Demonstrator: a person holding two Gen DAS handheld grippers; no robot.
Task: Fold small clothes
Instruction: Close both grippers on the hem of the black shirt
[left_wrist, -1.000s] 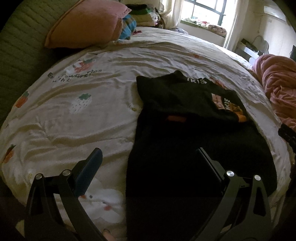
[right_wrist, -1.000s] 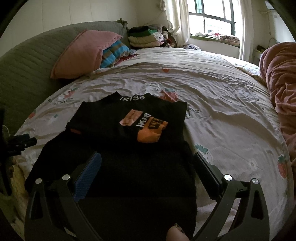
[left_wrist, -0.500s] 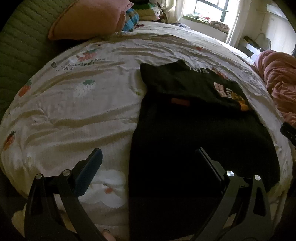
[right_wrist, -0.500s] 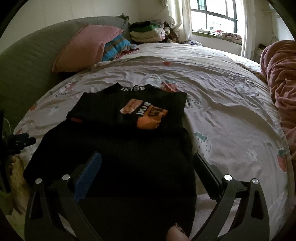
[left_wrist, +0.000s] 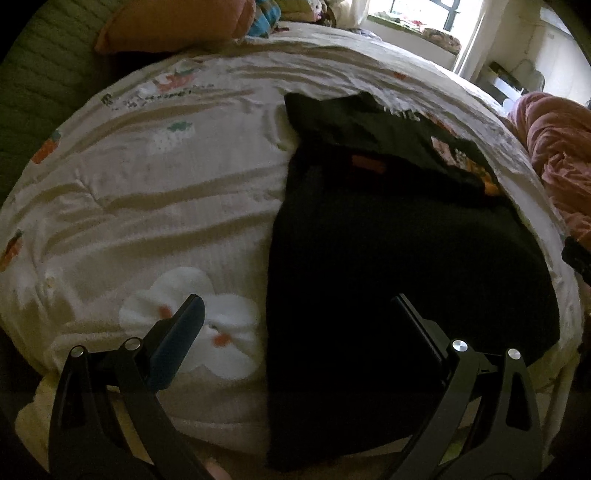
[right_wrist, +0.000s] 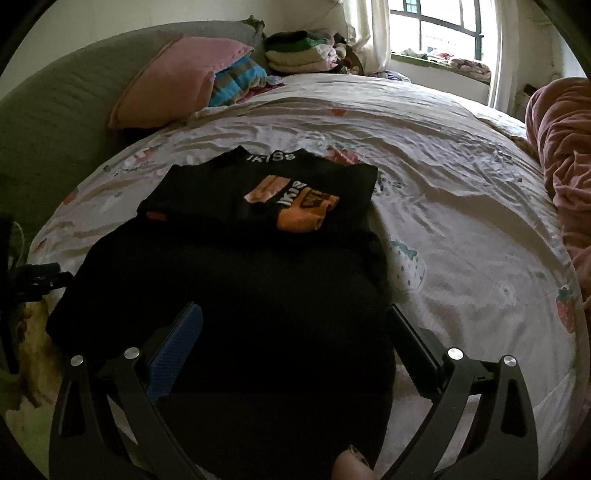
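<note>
A black top (right_wrist: 258, 266) with white neck lettering and orange cuffs lies flat on the bed; its sleeves are folded in across the chest, and its lower half reaches the bed's near edge. In the left wrist view the black top (left_wrist: 388, 240) fills the right half. My left gripper (left_wrist: 295, 306) hovers open above the garment's left edge near the hem. My right gripper (right_wrist: 293, 314) hangs open over the lower body of the top. Neither holds anything.
The cream bedsheet (right_wrist: 443, 192) has strawberry prints. A pink pillow (right_wrist: 177, 77) and a striped one lean on the grey-green headboard (right_wrist: 62, 96). Folded clothes (right_wrist: 299, 51) are stacked near the window. A pink quilt (right_wrist: 561, 155) is bunched at the right.
Both grippers have drawn back toward the near edge of the bed, so more of the top's lower part and hem shows. The garment has not moved. Both stay open.
</note>
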